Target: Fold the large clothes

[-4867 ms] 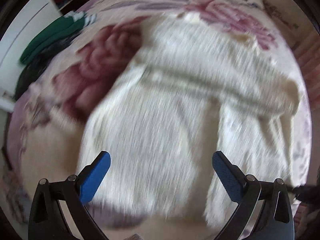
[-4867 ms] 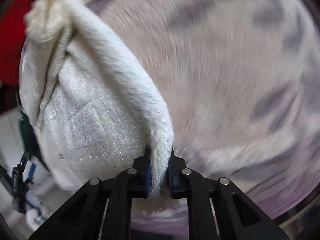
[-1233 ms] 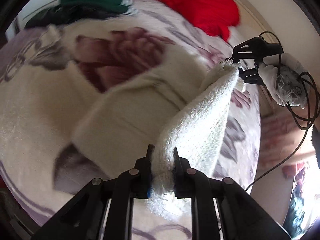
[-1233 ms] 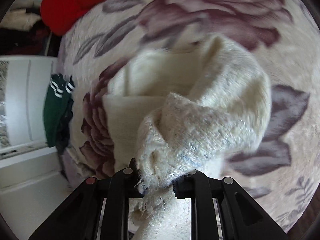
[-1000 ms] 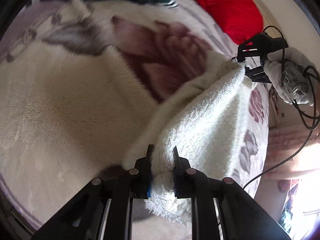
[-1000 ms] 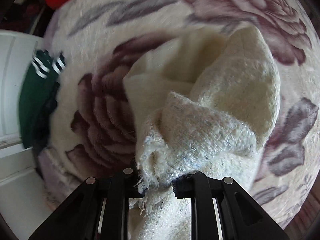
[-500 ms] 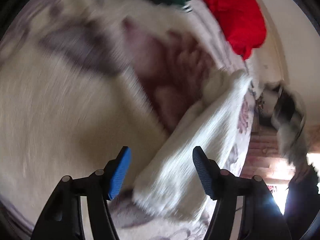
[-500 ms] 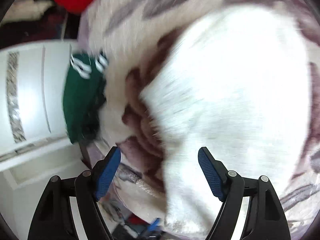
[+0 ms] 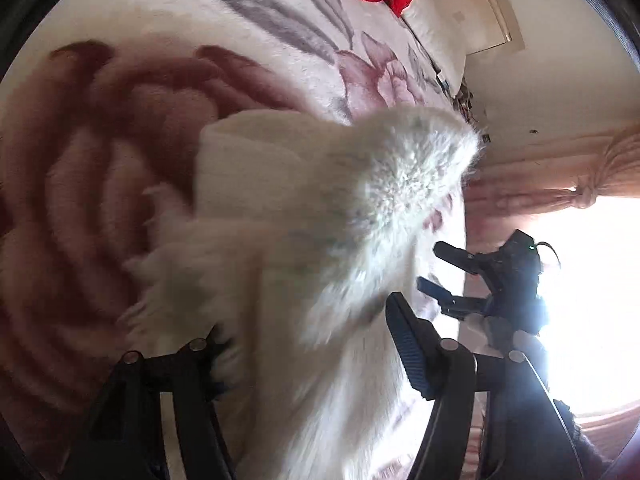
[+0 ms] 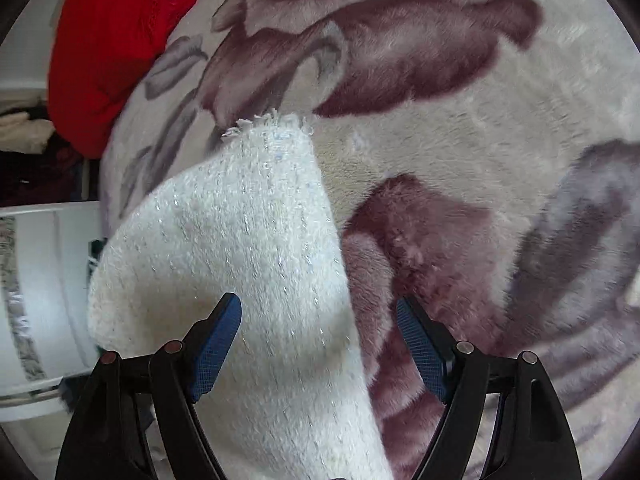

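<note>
While the left wrist view alone catches the right hand-held gripper (image 9: 434,270) against a bright window (image 9: 592,300), both it and the left hand-held gripper (image 9: 312,344) stand spread, having just opened; the white sweater (image 10: 240,248) lies loose between them on the floral bed blanket (image 10: 460,140).

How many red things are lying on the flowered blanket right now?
1: a red garment bunched at the blanket's far edge, upper left in the right wrist view, top centre in the left. Others may be hidden outside the frames.
</note>
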Action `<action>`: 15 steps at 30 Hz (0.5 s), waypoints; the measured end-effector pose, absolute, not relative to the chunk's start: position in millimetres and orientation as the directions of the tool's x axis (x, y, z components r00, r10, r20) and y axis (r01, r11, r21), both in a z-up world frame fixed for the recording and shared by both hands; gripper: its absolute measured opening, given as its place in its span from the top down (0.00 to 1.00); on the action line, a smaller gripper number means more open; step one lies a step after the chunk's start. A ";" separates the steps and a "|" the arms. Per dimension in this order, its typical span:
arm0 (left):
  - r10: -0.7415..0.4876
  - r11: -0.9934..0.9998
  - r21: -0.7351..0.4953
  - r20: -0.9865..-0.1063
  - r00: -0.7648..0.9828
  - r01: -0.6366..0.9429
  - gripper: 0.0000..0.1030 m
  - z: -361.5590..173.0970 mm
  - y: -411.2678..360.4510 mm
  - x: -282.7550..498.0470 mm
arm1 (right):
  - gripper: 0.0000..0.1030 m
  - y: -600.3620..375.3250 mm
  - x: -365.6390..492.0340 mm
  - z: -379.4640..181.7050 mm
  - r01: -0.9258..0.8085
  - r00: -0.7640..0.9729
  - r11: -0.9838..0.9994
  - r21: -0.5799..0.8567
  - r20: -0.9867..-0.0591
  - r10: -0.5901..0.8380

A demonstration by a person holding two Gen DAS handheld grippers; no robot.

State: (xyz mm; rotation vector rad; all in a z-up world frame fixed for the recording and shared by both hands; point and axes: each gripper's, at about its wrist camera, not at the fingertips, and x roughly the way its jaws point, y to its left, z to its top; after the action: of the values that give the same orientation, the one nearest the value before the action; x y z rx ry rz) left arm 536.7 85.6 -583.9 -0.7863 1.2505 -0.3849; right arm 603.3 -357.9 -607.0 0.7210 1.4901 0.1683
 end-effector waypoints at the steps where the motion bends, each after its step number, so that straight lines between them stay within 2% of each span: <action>1: -0.658 0.678 -0.724 -0.675 0.333 -0.128 0.59 -581.3 82.1 536.8 | 0.21 -357.3 605.9 -610.7 0.324 0.119 0.766 0.556 -0.827 0.550; 2: -0.670 0.658 -0.742 -0.656 0.348 -0.130 0.87 -581.3 82.4 535.2 | 0.21 -357.8 609.5 -615.6 0.326 0.125 0.742 0.585 -0.805 0.579; 5: -0.689 0.559 -0.805 -0.584 0.430 -0.198 0.87 -585.1 105.6 518.8 | 0.21 -355.1 622.8 -633.0 0.355 0.142 0.665 0.658 -0.740 0.657; 8: -0.695 0.408 -0.845 -0.533 0.483 -0.345 0.87 -617.5 138.8 502.6 | 0.21 -347.6 636.4 -660.3 0.425 0.114 0.581 0.694 -0.678 0.726; 9: -0.691 0.390 -0.840 -0.538 0.482 -0.378 0.86 -626.8 145.1 498.9 | 0.26 -342.4 638.8 -666.2 0.436 0.119 0.547 0.715 -0.648 0.752; 10: -0.700 0.389 -0.840 -0.537 0.471 -0.380 0.85 -629.7 147.6 499.6 | 0.57 -337.2 639.7 -663.1 0.416 0.136 0.538 0.733 -0.635 0.761; 11: -0.714 0.385 -0.843 -0.530 0.457 -0.376 0.81 -630.0 147.9 501.8 | 0.71 -329.4 643.4 -658.5 0.380 0.126 0.571 0.727 -0.653 0.747; 12: -0.726 0.407 -0.836 -0.541 0.425 -0.368 0.76 -623.1 145.2 506.4 | 0.75 -315.9 650.9 -649.5 0.308 0.091 0.682 0.663 -0.734 0.673; 15: -0.673 0.568 -0.766 -0.643 0.365 -0.300 0.70 -581.6 140.0 512.2 | 0.72 -296.0 657.9 -630.1 0.176 0.058 0.857 0.484 -0.874 0.482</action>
State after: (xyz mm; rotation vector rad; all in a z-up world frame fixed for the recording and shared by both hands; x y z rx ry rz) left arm 512.2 140.0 -581.6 -0.9922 1.2210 -0.2989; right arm 657.9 -296.0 -630.1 0.5436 1.5171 0.2499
